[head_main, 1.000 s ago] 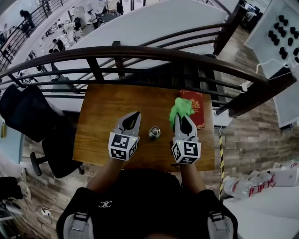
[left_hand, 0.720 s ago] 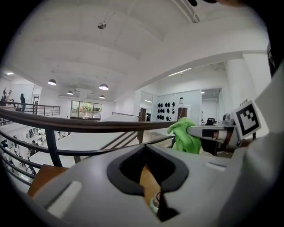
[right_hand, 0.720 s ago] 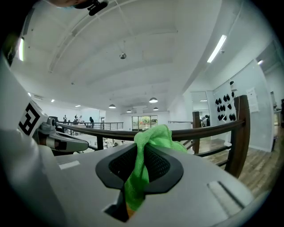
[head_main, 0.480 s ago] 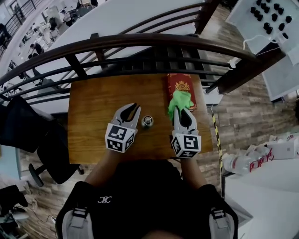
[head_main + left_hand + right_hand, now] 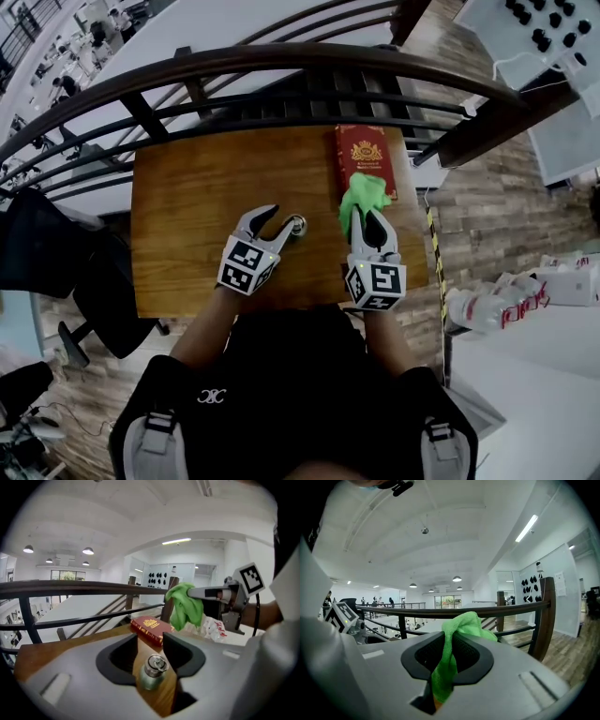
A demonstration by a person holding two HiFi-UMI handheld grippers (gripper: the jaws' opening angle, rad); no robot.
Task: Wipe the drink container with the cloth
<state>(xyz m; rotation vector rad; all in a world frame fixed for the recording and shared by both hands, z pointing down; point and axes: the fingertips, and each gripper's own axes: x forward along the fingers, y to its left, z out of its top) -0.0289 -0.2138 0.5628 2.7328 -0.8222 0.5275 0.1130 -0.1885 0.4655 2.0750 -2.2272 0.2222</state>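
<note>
Drink container (image 5: 152, 670), small metal flask, upright on wooden surface

Item: drink container. Short, rounded body of dull silvery metal with a faint green cast; narrower neck; bright silver cap topped by a ring loop. Stands upright.

Location: on the brown wooden surface (image 5: 197, 206), near its middle, just left of the red book (image 5: 366, 159) that lies flat at the far right edge beside the dark railing (image 5: 281, 66).

Left tongs (image 5: 281, 218): spread, having just been opening. The container stands between the two dark pads, with wood showing on either side of it; the pads do not press on it.

Right tongs (image 5: 449, 644): pressed together on the cloth (image 5: 461, 625), a bright green fabric pinched between the pads, bunched above them and trailing down through the gap below. They are held off the surface, to the right of the container and apart from it, over the near end of the book.
</note>
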